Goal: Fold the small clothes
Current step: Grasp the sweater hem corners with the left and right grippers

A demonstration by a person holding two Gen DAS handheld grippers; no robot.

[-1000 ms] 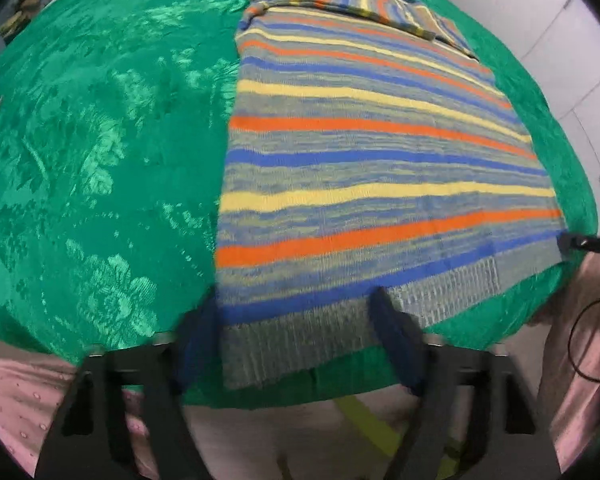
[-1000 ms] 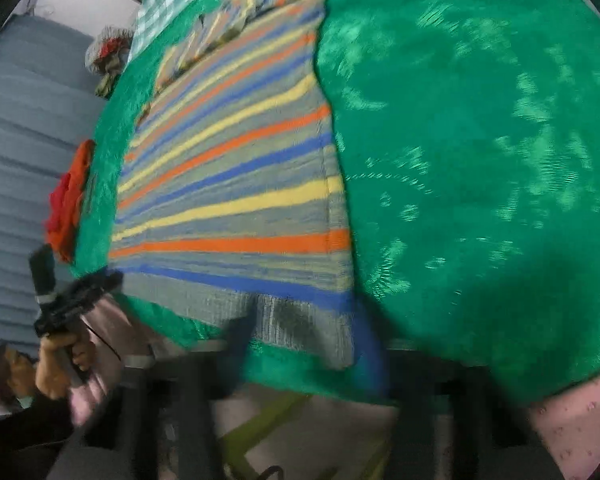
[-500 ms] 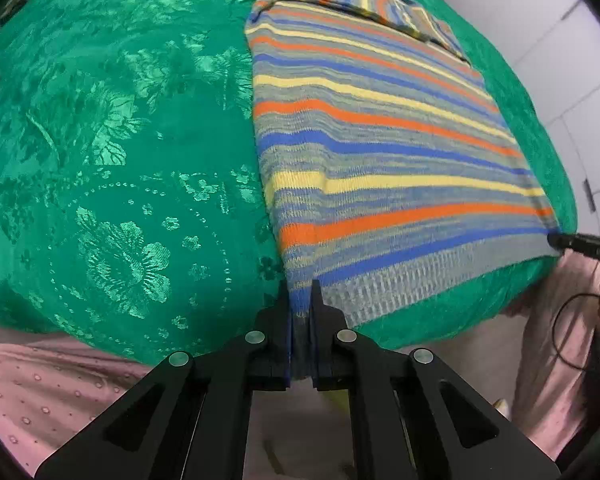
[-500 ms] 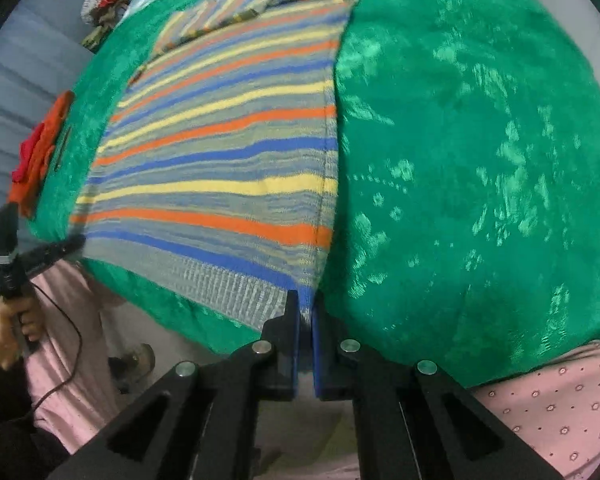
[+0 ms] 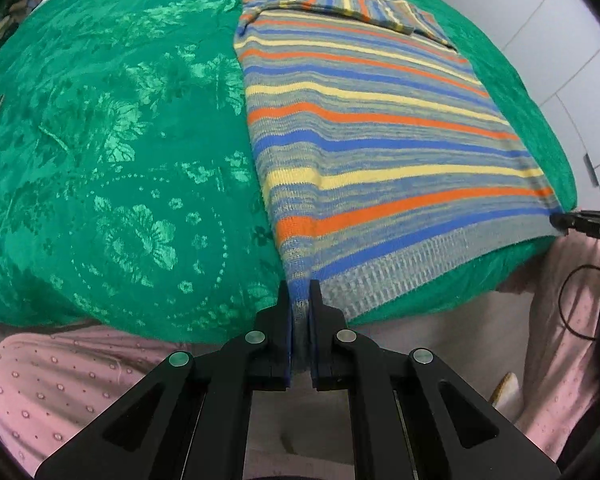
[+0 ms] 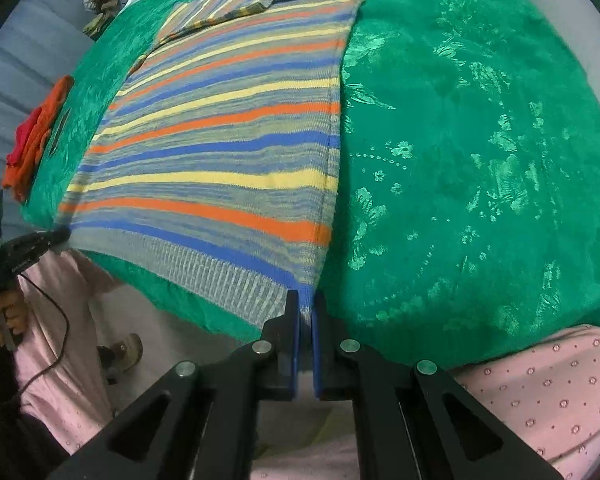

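Ribbed grey knit is now pinched in both of my tools: my left hand-held gripper (image 5: 300, 300) has gone from wide open a second ago, straddling the hem, to closed down on the near left corner of the striped sweater (image 5: 364, 128), and my right hand-held gripper (image 6: 306, 308) has done the same at the near right corner, with only a sliver of knit showing between each pair of blue pads. From the left camera I can also see the right tool's tip at the far end of the hem, so the two grips sit well apart, one at each bottom corner. Since half a second ago little has shifted beyond the view drawing slightly closer; the grips look settled, I think. Just past my fingers the hem hangs a touch over the edge of the tabletop (image 5: 112, 184), which is covered in a shiny green flowered cloth. Beyond that the sweater body lies flat and smooth, stripes of orange, blue and yellow running across it, and at the far end the sleeves (image 5: 340, 0) are already folded in across the chest. To my mind that leaves the lengthwise fold: lift both corners together and carry the hem toward the collar. A pile of red and orange clothes (image 6: 32, 136) waits at the far left edge.
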